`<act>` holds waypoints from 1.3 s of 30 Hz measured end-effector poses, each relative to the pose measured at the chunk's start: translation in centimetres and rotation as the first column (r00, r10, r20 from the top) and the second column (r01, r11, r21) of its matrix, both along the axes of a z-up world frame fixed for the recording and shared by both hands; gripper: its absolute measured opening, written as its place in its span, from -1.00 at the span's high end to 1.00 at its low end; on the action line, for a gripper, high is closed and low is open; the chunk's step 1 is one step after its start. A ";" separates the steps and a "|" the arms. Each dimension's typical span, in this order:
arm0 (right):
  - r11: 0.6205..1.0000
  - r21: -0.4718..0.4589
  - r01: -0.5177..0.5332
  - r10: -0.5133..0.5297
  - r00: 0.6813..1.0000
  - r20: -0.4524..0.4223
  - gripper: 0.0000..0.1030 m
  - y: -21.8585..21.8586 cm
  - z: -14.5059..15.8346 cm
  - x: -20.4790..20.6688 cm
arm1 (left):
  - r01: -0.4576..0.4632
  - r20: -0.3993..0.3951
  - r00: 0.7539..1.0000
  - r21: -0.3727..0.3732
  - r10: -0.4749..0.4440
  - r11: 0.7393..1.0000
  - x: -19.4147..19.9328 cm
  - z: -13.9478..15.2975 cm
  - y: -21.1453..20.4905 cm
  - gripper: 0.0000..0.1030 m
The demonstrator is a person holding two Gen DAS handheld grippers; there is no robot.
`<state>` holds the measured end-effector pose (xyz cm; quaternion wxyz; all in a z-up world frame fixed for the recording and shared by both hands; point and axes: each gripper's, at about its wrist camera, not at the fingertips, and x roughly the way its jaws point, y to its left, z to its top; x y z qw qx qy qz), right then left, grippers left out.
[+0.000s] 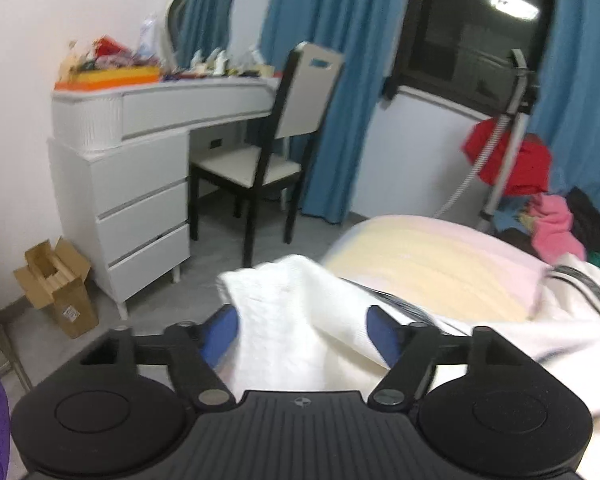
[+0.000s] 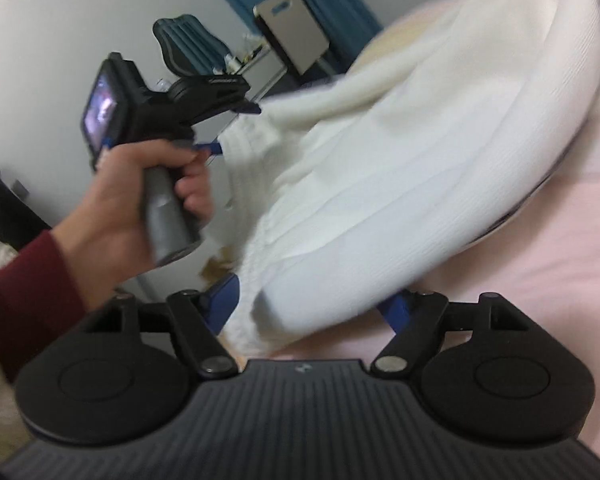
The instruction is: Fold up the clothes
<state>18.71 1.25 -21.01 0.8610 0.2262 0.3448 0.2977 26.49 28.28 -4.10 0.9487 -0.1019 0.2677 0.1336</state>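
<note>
A white knit sweater (image 2: 380,168) lies bunched across the pink bedsheet (image 2: 540,280), its ribbed hem hanging toward us off the bed's edge. We judge that we are between folds, with the cloth let go. Our right gripper (image 2: 312,308) stands wide, the blue pads either side of the hem without pressing it. Our left gripper (image 1: 302,336) is likewise spread apart, with sweater cloth loose between its fingers (image 1: 220,336).

Next we would need to pick fresh corners and close on them before carrying a fold across.

The right wrist view alone shows our left hand (image 2: 140,192), in a dark red sleeve, around the other gripper's handle. The left wrist view alone shows the room beyond: a white dressing table (image 1: 140,160), a chair (image 1: 276,144), blue curtains (image 1: 332,60) and a heap of coloured clothes (image 1: 556,224).
</note>
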 end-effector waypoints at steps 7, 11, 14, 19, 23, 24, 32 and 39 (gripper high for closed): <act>0.987 -0.127 0.102 -0.079 0.982 0.172 -0.48 -7.8 4.7 -4.1 | 0.153 0.047 0.987 0.044 -0.155 0.987 -8.0 3.5 -10.3 -0.61; 0.959 -0.197 0.201 -0.133 0.940 0.313 -0.48 -12.7 8.0 -5.9 | 0.247 0.079 0.964 0.074 -0.253 0.966 -13.8 4.3 -16.3 -0.63; 0.938 -0.222 0.265 -0.165 0.907 0.389 -0.48 -16.5 9.5 -7.0 | 0.278 0.100 0.954 0.067 -0.284 0.958 -17.5 4.7 -19.6 -0.67; 0.908 -0.237 0.346 -0.201 0.855 0.479 -0.48 -20.5 9.6 -8.3 | 0.268 0.143 0.954 0.003 -0.265 0.964 -22.8 3.2 -22.5 -0.75; 0.888 -0.230 0.398 -0.243 0.831 0.500 -0.46 -23.3 7.2 -9.7 | 0.262 0.140 0.956 -0.021 -0.257 0.965 -24.7 1.3 -23.0 -0.75; 0.886 -0.221 0.408 -0.263 0.834 0.485 -0.46 -23.9 7.0 -9.9 | 0.260 0.137 0.957 -0.005 -0.257 0.966 -24.9 1.1 -23.2 -0.75; 0.860 -0.173 0.479 -0.358 0.810 0.464 -0.46 -26.3 6.9 -9.5 | 0.263 0.138 0.950 0.125 -0.280 0.957 -24.7 0.7 -25.2 -0.75; 0.821 -0.182 0.541 -0.414 0.784 0.463 -0.46 -26.0 6.8 -8.9 | 0.400 0.094 0.907 0.112 -0.410 0.910 -20.1 -1.0 -28.2 -0.71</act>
